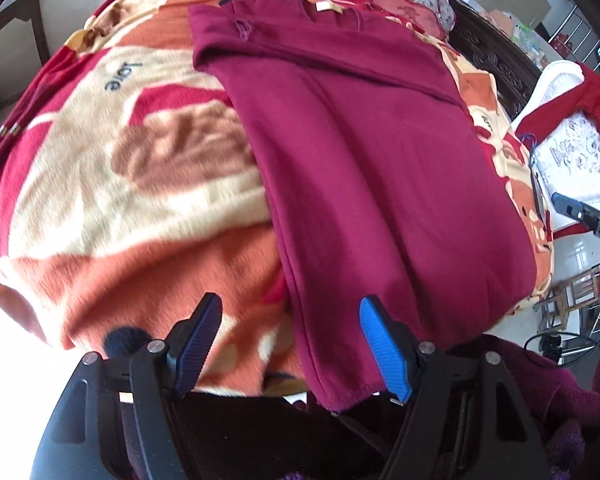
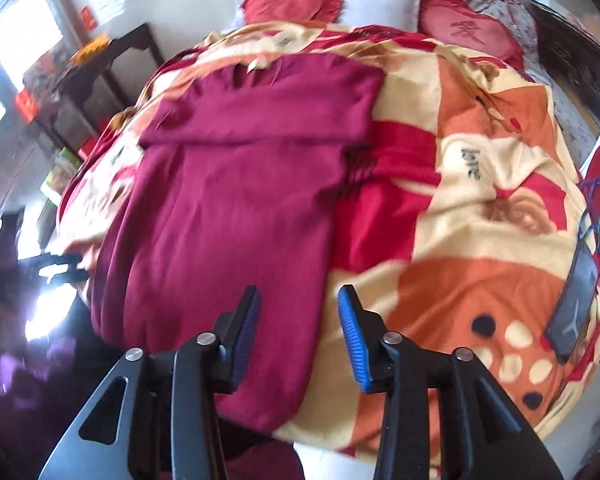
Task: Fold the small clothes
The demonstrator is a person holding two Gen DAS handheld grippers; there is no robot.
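Note:
A maroon garment (image 1: 360,152) lies lengthwise on a bed, its sides folded in and its collar at the far end; it also shows in the right wrist view (image 2: 228,200). My left gripper (image 1: 290,348) is open and empty over the garment's near left hem corner. My right gripper (image 2: 298,336) is open and empty over the near right hem edge. The other gripper shows at the right edge of the left wrist view (image 1: 584,216) and at the left edge of the right wrist view (image 2: 40,268).
The bed has an orange, cream and red blanket (image 1: 132,168), also in the right wrist view (image 2: 460,208). Red heart cushions (image 2: 472,32) and a white pillow (image 2: 380,4) lie at the head. A dark phone-like object (image 2: 572,308) lies near the right edge. A dark side table (image 2: 100,76) stands left.

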